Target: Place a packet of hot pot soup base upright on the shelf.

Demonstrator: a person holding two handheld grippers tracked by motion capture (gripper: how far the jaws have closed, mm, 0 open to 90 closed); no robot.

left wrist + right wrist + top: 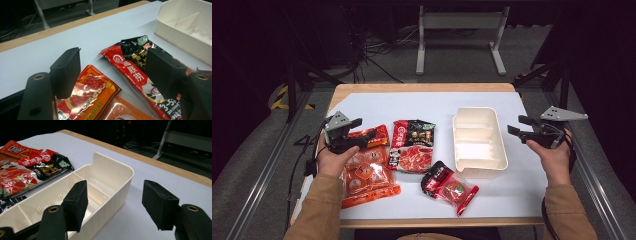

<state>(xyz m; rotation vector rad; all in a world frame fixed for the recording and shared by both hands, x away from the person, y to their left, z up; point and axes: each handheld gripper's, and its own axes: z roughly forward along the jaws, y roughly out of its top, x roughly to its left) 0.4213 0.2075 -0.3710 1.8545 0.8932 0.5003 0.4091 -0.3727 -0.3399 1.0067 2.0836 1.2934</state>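
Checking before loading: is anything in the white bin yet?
No, the white bin shows bare compartments in the right gripper view; the packets lie on the table beside it.

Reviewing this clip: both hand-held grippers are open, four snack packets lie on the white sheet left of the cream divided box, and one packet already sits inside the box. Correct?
Not quite. The cream divided box holds nothing; the right gripper view looks into bare compartments, and the high view agrees. The rest stands: the left hand-held gripper and right hand-held gripper are both open, and the packets lie on the white sheet left of the box.

Four food packets lie on the tabletop (422,102): two orange (367,177) (374,136), one red-and-black (412,145), one small dark-and-red (448,186). One cream divided tray (478,140), showing three compartments.
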